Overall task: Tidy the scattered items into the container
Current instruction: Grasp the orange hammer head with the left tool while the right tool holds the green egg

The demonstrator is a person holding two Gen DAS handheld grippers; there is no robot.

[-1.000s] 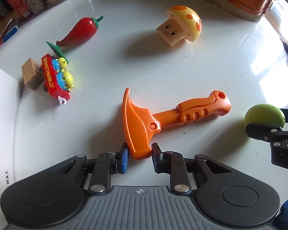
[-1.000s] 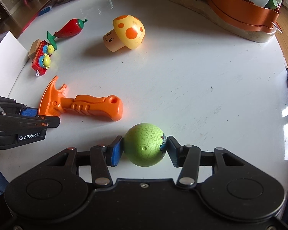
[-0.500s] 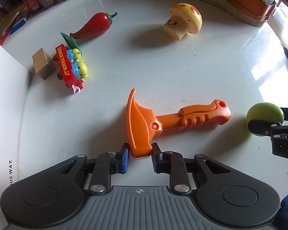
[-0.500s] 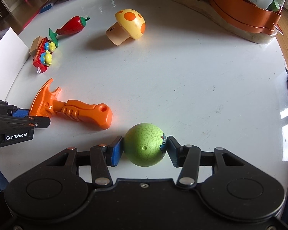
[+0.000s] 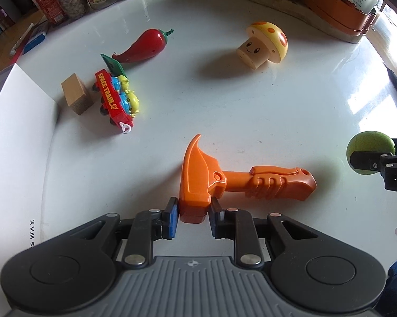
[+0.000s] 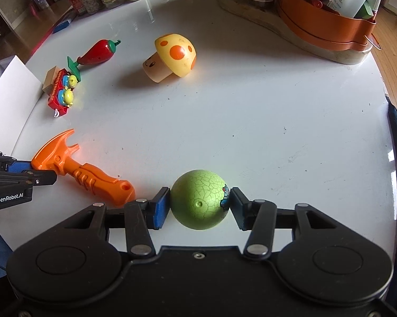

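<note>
Two tools in view, both loaded. Left tool [image 5: 191, 215] is clamped on the striking end of the orange toy hammer [image 5: 224, 182]; pads press either side of the head, claw pointing to 12 o'clock, handle running out toward 3 o'clock. From the right wrist view the hammer [image 6: 84, 174] tilts, handle end low toward the white desk [image 6: 251, 121]; whether that end touches the surface I cannot tell.

Right tool [image 6: 199, 206] is clamped on the green cracked-pattern ball [image 6: 199, 199], pads against both its sides. In the left wrist view the ball [image 5: 370, 152] sits at 3 o'clock, well apart from the hammer.

Loose items on the desk, left wrist view:
- yellow mushroom toy [image 5: 264, 45] with orange spots, lying on its side at 1 o'clock, face on the stem.
- red chilli pepper toy [image 5: 142, 46] at 11 o'clock.
- red toy train [image 5: 115, 99] lettered SPACE TRAIN, green figures riding, at 10 o'clock, below the chilli.
- wooden block [image 5: 75, 93] just beside the train on its far-left side.
- green flat piece [image 5: 113, 66] between chilli and train, partly hidden.

White container [image 5: 16, 142] at 9 o'clock along the desk's left edge; only its wall shows, interior not visible.

Back of the desk: jars [image 5: 71, 0] at 11 o'clock, orange tray [image 6: 325, 26] of bottles at 1 o'clock.
</note>
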